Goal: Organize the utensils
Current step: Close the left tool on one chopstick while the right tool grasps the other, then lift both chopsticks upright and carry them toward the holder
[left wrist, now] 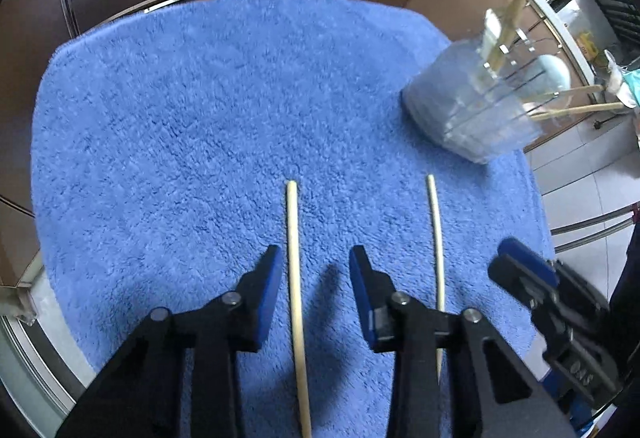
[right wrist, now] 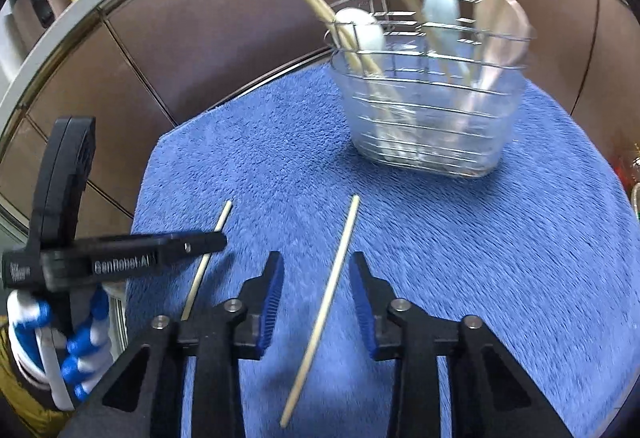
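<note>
Fluffy blue towel (left wrist: 180, 110), thin wooden chopsticks (left wrist: 294, 278), wire caddy (right wrist: 432, 110)

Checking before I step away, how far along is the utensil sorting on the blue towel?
Mostly done: spoons and chopsticks already stand in the wire caddy. In hand: nothing gripped yet; the left claw straddles one chopstick and the right claw straddles the other chopstick, pads not touching. Left: grip both, lift them off the blue towel and drop them in.
</note>
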The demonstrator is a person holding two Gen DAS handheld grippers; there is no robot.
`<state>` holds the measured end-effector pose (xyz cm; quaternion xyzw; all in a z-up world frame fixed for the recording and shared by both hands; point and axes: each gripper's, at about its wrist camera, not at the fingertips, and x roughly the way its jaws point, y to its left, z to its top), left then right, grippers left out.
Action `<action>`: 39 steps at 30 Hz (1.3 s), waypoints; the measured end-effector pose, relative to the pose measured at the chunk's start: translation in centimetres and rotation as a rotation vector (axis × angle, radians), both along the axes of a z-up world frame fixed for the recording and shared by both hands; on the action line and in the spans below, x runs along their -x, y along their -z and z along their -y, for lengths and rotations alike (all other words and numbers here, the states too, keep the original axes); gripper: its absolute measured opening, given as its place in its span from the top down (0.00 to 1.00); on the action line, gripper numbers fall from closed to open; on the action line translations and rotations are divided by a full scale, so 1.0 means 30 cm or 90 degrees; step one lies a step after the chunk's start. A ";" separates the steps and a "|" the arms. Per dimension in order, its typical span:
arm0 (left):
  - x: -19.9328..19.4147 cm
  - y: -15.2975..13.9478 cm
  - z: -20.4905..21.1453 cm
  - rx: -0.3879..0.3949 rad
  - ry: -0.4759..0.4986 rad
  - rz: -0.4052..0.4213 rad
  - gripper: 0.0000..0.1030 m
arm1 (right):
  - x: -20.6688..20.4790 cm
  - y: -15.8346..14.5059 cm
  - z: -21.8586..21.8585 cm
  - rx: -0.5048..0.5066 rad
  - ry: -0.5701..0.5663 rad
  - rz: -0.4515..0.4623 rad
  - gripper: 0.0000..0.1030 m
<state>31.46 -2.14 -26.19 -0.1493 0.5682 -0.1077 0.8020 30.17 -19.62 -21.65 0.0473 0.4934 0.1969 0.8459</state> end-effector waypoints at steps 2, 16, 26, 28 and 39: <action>-0.009 0.014 0.002 -0.003 -0.001 -0.007 0.74 | -0.045 0.019 -0.021 0.013 -0.001 -0.015 0.76; -0.049 0.025 -0.033 -0.020 0.018 -0.027 0.93 | -0.183 0.153 -0.092 0.094 -0.001 -0.119 0.91; -0.062 0.020 -0.015 -0.034 0.031 -0.036 0.93 | -0.208 0.170 -0.110 0.118 -0.010 -0.150 0.91; -0.066 0.020 -0.006 -0.039 0.032 -0.040 0.93 | -0.214 0.177 -0.131 0.124 -0.012 -0.151 0.91; -0.041 0.011 -0.018 -0.012 0.005 -0.003 0.95 | -0.148 0.152 -0.126 0.102 -0.014 -0.111 0.94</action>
